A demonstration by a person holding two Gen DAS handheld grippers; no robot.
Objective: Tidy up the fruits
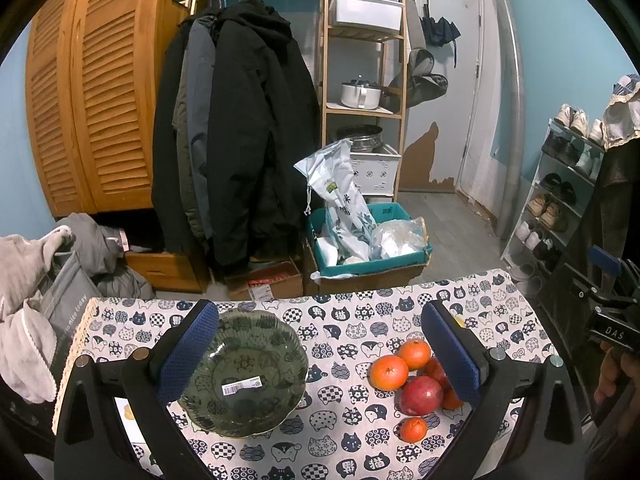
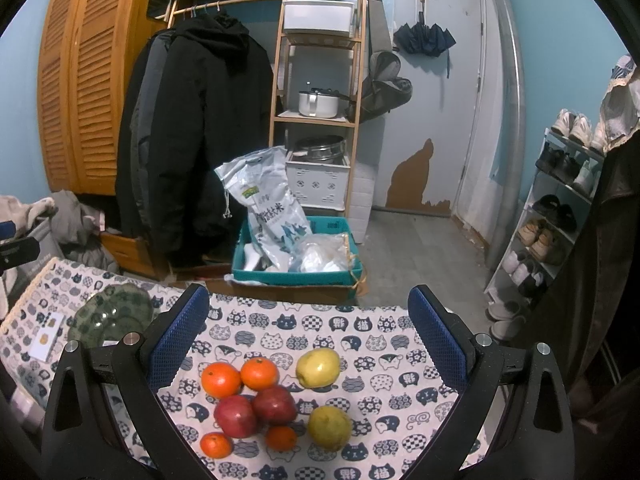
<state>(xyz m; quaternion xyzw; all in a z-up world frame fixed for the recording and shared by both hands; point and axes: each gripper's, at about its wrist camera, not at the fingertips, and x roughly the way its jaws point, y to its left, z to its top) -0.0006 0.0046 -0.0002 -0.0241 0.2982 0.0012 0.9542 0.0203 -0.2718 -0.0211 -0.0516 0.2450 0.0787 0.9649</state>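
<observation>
A green patterned glass bowl [image 1: 244, 372] sits empty on the cat-print tablecloth [image 1: 344, 432], under my open left gripper [image 1: 320, 360]. To its right lie oranges [image 1: 389, 372] and a red apple [image 1: 421, 396]. In the right wrist view my open right gripper [image 2: 308, 360] hovers over the fruit pile: several oranges [image 2: 221, 379], two red apples [image 2: 235, 416], and two yellow-green pears [image 2: 318, 368]. The bowl [image 2: 112, 316] shows at the left there. Both grippers are empty.
A white card [image 2: 48, 340] lies beside the bowl. Beyond the table's far edge stand a teal box with bags [image 1: 368, 240], hanging coats [image 1: 240, 128], a wooden shelf [image 1: 364, 80] and a shoe rack [image 1: 560, 184]. Grey clothes [image 1: 32, 292] are piled at the left.
</observation>
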